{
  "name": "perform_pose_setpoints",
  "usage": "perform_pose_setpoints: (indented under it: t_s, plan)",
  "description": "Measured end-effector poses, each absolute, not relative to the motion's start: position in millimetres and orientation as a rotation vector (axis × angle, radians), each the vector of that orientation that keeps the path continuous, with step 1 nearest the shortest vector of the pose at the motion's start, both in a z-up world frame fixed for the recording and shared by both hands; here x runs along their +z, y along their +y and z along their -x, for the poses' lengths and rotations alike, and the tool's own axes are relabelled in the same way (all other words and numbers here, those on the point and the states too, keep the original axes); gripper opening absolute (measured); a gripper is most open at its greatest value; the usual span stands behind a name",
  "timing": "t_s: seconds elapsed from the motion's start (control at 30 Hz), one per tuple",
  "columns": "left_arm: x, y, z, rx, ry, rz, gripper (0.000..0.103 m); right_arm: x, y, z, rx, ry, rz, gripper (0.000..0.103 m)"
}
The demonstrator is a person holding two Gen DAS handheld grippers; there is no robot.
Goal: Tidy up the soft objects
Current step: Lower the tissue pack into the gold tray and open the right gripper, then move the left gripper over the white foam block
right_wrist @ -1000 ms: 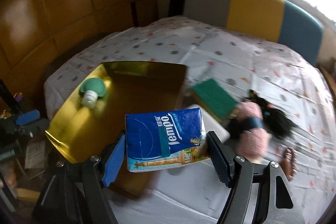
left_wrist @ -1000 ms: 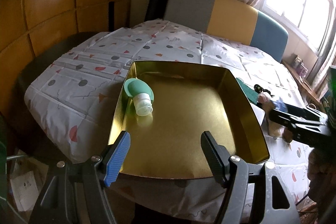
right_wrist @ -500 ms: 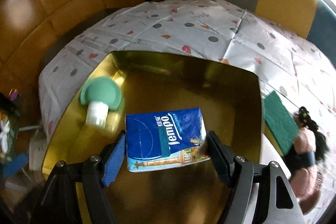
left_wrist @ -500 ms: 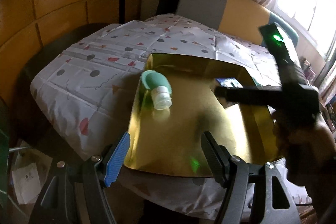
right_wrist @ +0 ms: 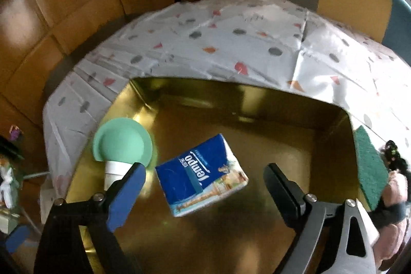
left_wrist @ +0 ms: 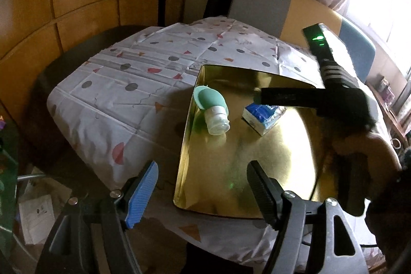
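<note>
A blue Tempo tissue pack lies tilted on the floor of the gold tray, beside a green squeeze bottle with a white cap. My right gripper hovers over the pack with its jaws opening. The pack sits between the fingers, but the pads stand clear of it on both sides. In the left wrist view the pack rests under a black finger of the right gripper, next to the bottle. My left gripper hangs open and empty over the tray's near left corner.
A green sponge and a pink plush doll with dark hair lie on the spotted tablecloth right of the tray. A multicoloured chair back stands behind the table. Wooden panels line the left wall. A person's hand holds the right gripper.
My right gripper carried the tissue pack over the tray, came lower and spread its jaws. The pack has dropped free and now lies tilted beside the green bottle. The left gripper drifted slightly.
</note>
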State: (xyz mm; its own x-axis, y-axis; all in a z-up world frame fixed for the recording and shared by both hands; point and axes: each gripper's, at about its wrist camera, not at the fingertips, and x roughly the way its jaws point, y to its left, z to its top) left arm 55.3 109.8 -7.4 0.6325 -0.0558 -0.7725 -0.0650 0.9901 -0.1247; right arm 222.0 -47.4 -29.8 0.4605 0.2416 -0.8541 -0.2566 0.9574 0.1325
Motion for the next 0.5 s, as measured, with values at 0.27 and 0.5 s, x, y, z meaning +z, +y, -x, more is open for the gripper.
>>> perform_pose_setpoints:
  t_s: [0.27,0.5]
  plan:
    - [-1.8,96.4,-49.6,-0.026,0.875,0.127,0.073,-1.3,-69.4,-182.5,0.302,0.944,0.005,0.095]
    - [4.9,84.5,-42.3,-0.049,0.86,0.103,0.073,11.4,-93.1,-149.0,0.264,0.877,0.013,0.095]
